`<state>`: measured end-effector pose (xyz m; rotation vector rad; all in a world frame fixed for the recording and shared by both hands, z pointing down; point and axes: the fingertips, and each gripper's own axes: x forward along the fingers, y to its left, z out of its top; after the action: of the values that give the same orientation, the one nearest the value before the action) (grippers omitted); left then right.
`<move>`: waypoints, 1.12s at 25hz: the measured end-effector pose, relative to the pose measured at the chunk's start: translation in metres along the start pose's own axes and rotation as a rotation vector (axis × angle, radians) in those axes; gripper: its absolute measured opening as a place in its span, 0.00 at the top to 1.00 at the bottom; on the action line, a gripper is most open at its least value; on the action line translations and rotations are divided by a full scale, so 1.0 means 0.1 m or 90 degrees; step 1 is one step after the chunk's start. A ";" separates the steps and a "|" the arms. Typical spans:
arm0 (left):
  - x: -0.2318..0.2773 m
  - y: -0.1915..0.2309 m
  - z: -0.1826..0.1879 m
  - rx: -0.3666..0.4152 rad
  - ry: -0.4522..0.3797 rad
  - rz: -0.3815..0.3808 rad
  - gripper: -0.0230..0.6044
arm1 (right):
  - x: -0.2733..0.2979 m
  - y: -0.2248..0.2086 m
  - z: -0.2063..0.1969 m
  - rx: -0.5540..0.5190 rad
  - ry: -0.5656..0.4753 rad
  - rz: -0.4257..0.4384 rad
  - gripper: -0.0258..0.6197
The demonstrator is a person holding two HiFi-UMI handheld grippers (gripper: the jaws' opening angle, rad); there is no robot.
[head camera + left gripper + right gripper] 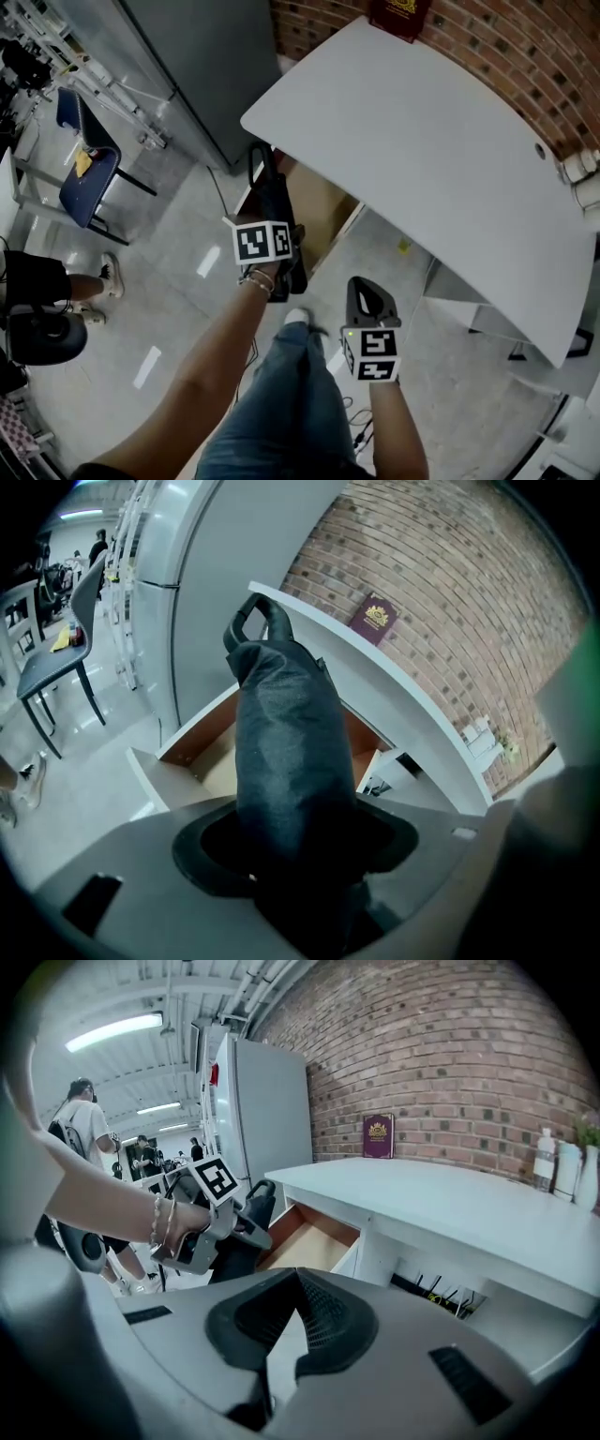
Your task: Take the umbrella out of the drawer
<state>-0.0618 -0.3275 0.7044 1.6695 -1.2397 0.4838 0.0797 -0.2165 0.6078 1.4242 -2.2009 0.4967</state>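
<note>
In the head view, the left gripper (268, 232) holds a black folded umbrella (274, 192) in the air. It hangs beside the open drawer (323, 202) under the white desk (422, 131), and no part of it seems to rest inside the drawer. I judge the lifting step is almost finished. The right gripper (366, 295) is lower and nearer to the person, well apart from the umbrella; probably it waits to help or to shut the drawer.

In the left gripper view, the jaws stand wide around the thick middle of the umbrella and press on it. The loop handle (249, 622) points away, toward the desk edge. A grip on the middle probably stops the umbrella from tipping.

In the right gripper view, the jaws are together at the tips with nothing between them. The drawer bottom that shows is bare.
</note>
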 end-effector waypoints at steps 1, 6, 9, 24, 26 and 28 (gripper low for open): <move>-0.06 -0.01 0.01 -0.007 -0.001 -0.001 0.55 | -0.03 0.00 0.05 -0.004 -0.002 -0.002 0.97; -0.47 -0.04 0.08 -0.030 0.000 -0.011 0.55 | -0.22 0.10 0.44 -0.025 -0.003 -0.006 0.97; -0.69 -0.08 0.16 -0.021 -0.002 -0.015 0.55 | -0.34 0.12 0.70 -0.043 -0.010 -0.005 0.97; -1.68 -0.45 0.60 0.005 -0.071 -0.060 0.55 | -0.86 0.17 1.73 -0.087 -0.076 -0.003 0.97; -1.79 -0.56 0.71 0.018 -0.089 -0.073 0.55 | -0.93 0.16 1.86 -0.097 -0.088 -0.004 0.97; -1.88 -0.64 0.82 0.029 -0.107 -0.080 0.55 | -0.99 0.18 1.96 -0.109 -0.098 -0.002 0.97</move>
<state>-0.0990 -0.3016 0.4941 1.8449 -1.2423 0.3017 0.0606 -0.2400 0.3898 1.4146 -2.2990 0.1968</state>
